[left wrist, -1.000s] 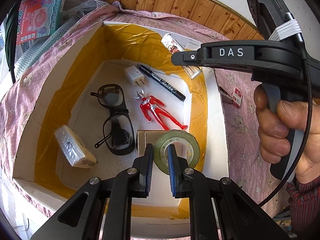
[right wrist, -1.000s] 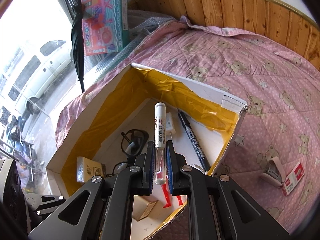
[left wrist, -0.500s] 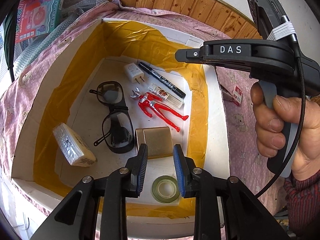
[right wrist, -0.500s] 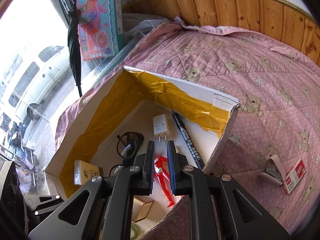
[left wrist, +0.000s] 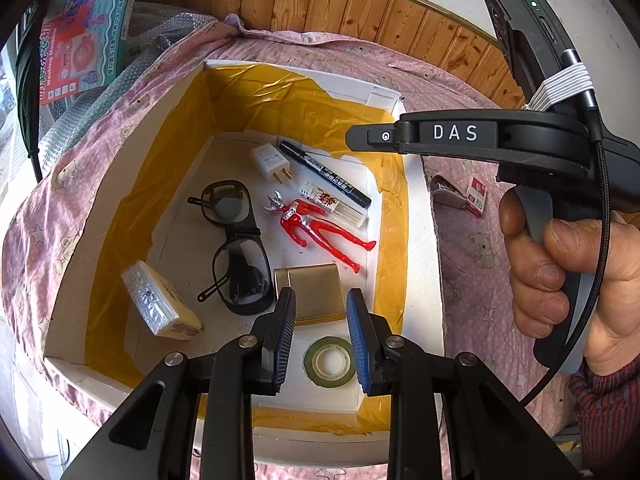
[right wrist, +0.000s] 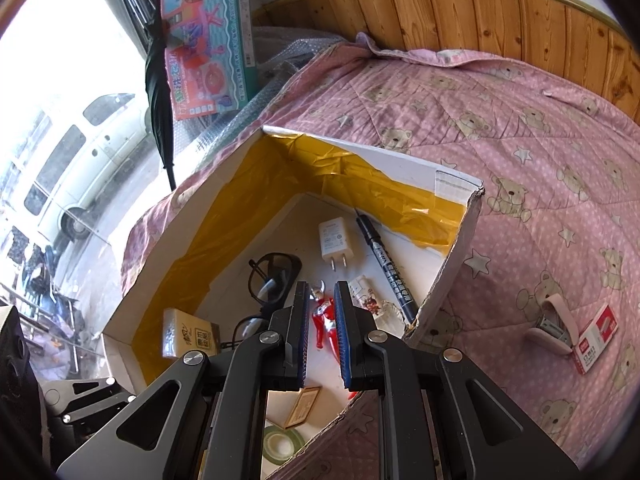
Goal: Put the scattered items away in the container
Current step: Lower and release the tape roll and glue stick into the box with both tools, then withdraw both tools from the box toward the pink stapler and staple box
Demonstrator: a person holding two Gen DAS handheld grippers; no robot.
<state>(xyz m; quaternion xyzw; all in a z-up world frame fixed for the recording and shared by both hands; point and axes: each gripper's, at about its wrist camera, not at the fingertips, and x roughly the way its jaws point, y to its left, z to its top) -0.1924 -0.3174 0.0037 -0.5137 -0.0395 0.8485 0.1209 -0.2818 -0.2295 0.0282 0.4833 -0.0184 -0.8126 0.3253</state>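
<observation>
A white cardboard box (left wrist: 432, 280) lined with yellow tape sits on a pink quilt. On its floor lie a green tape roll (left wrist: 330, 362), a clear printed tube (left wrist: 334, 204), a red figure (left wrist: 316, 228), a black marker (left wrist: 324, 172), a white charger (left wrist: 270, 162), dark glasses (left wrist: 234, 240), a gold case (left wrist: 314, 292) and a wrapped packet (left wrist: 160, 304). My left gripper (left wrist: 320, 300) hangs open above the tape roll. My right gripper (right wrist: 320, 292) is narrowly open over the box (right wrist: 380, 156), holding nothing, with the tube (right wrist: 370, 296) below it. A hand holds the right gripper (left wrist: 356, 138).
On the quilt to the right of the box lie a pink stapler (right wrist: 552, 328) and a red-and-white staple box (right wrist: 596, 338). A toy carton (right wrist: 208, 40) and bubble wrap stand behind the box. A wooden headboard (right wrist: 480, 12) bounds the far side.
The left gripper let go of the tape roll, which now lies on the box floor. The right gripper dropped the clear tube beside the marker. Both grippers have lifted slightly.
</observation>
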